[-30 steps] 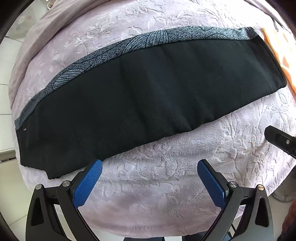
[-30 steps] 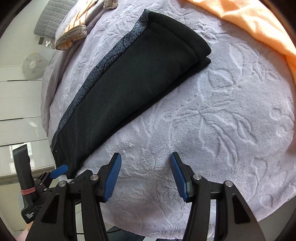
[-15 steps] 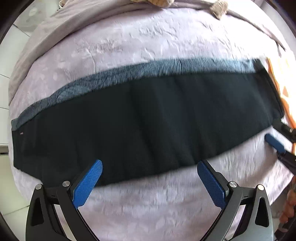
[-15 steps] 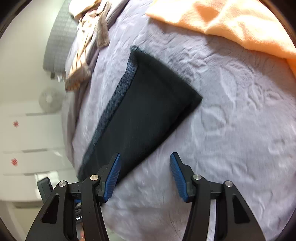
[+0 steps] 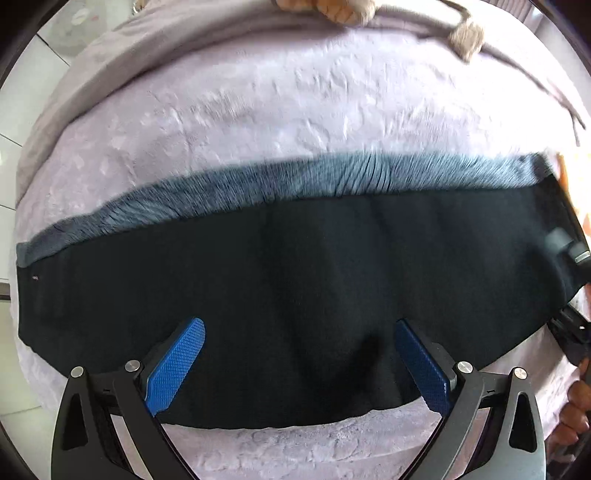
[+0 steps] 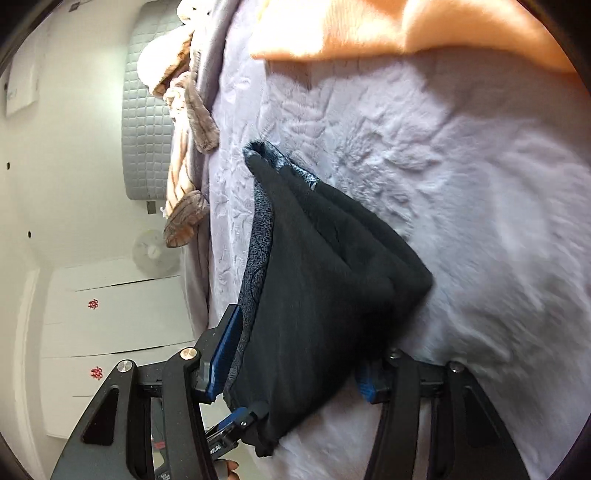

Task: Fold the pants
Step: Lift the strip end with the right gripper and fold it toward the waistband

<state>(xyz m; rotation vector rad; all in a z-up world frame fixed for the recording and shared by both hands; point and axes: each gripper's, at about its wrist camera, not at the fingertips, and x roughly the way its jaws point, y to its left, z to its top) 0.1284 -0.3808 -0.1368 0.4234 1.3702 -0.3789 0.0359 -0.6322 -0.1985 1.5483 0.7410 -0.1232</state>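
From the left wrist camera, the left gripper (image 5: 299,363) pointed forward and down over the near long edge of the black pants (image 5: 295,295). Its two blue-padded fingers (image 5: 177,363) stood wide apart, clenching nothing, with the dark cloth lying between and beneath them. The pants lay folded lengthwise into a long band across a pale lilac embossed blanket (image 5: 295,110), with a grey patterned side stripe (image 5: 295,177) running along the far edge. At the right border, the right gripper (image 5: 569,251) met the end of the band, blurred; whether it pinched the cloth could not be told from this view. A brown striped garment (image 5: 332,9) showed at the top edge.

From the right wrist camera, the right gripper (image 6: 295,376) was turned on its side, so the room appeared tilted. Its blue pads (image 6: 225,350) sat on either side of the end of the pants (image 6: 317,295), which filled the gap between them and rose in bunched layers off the blanket (image 6: 461,166). The right pad was mostly hidden behind cloth, so the grip looked closed on the fabric. Below, the left gripper (image 6: 236,424) showed at the pants' lower corner. An orange towel (image 6: 369,29) lay across the top, and a padded grey headboard (image 6: 147,110), a small fan (image 6: 153,253) and white cupboards (image 6: 110,332) stood at left.
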